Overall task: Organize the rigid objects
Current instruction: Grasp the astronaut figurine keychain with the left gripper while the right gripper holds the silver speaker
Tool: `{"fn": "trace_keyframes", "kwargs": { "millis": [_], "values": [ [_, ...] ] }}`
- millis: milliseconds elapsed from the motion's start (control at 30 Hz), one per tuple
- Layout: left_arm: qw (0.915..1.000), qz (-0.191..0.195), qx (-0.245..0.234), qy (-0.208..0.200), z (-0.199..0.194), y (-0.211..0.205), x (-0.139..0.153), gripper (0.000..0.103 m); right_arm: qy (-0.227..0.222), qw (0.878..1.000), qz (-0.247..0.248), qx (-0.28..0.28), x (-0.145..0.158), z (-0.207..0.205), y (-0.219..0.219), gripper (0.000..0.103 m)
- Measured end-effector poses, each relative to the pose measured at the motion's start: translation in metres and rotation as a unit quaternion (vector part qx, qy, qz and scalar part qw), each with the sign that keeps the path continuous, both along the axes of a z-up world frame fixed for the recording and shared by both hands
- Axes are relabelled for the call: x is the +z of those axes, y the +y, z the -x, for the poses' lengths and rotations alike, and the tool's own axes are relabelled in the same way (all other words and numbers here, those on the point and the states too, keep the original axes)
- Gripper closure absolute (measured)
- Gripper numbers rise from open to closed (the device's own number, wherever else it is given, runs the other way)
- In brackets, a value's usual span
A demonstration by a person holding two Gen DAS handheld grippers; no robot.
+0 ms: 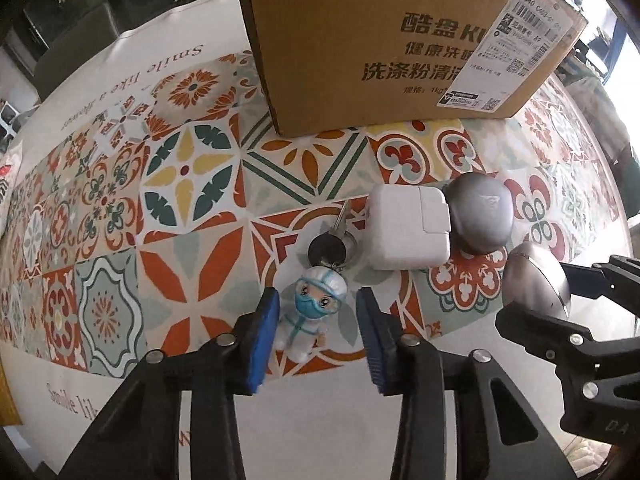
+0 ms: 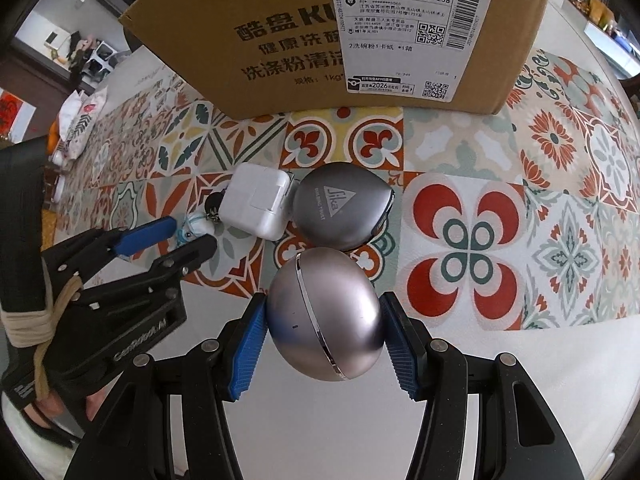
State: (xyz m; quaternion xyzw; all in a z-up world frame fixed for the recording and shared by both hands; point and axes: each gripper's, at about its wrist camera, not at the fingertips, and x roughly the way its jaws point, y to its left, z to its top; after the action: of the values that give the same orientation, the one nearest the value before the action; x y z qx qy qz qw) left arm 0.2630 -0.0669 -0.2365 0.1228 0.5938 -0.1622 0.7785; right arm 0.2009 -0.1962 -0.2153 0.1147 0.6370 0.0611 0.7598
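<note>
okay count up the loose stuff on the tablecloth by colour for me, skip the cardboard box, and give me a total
Silver or grey metal: 2, the egg-shaped case clamped in the right hand-held gripper, and the Sika case.
White: 2, the charger and the figurine keychain between the left hand-held gripper's open fingers.
Total: 4

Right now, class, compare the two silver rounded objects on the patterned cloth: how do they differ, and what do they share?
The egg-shaped silver case is gripped between the right gripper pads; the flatter grey case lies free on the tablecloth. The egg-shaped one has a chrome seam band and no visible logo; the grey one bears a printed triangle logo. The grey one looks to touch the white charger; the egg-shaped one does not. Both are smooth, rounded and metallic.
</note>
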Motion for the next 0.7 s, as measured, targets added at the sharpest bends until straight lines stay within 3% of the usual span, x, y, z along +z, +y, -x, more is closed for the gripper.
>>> {"fn": "trace_keyframes", "kwargs": {
  "millis": [167, 233, 400, 700],
  "values": [
    [0.9999, 0.004, -0.006, 0.011, -0.005, -0.006, -0.011, 0.069, 0.002, 1.000, 0.000, -0.004, -0.001, -0.001, -0.002, 0.047],
    [0.9999, 0.013, -0.001, 0.005, -0.006, -0.006, -0.012, 0.076, 0.003, 1.000, 0.001, -0.005, -0.002, -0.001, -0.002, 0.047],
    [0.9992, 0.036, 0.009, 0.013, -0.006, -0.001, -0.013, 0.076, 0.003, 1.000, -0.001, -0.005, -0.002, 0.001, -0.003, 0.047],
    [0.9981, 0.052, 0.029, -0.019, 0.022, 0.007, 0.021, 0.076, -0.010, 1.000, -0.002, -0.006, 0.007, 0.004, -0.006, 0.047]
  ]
}}
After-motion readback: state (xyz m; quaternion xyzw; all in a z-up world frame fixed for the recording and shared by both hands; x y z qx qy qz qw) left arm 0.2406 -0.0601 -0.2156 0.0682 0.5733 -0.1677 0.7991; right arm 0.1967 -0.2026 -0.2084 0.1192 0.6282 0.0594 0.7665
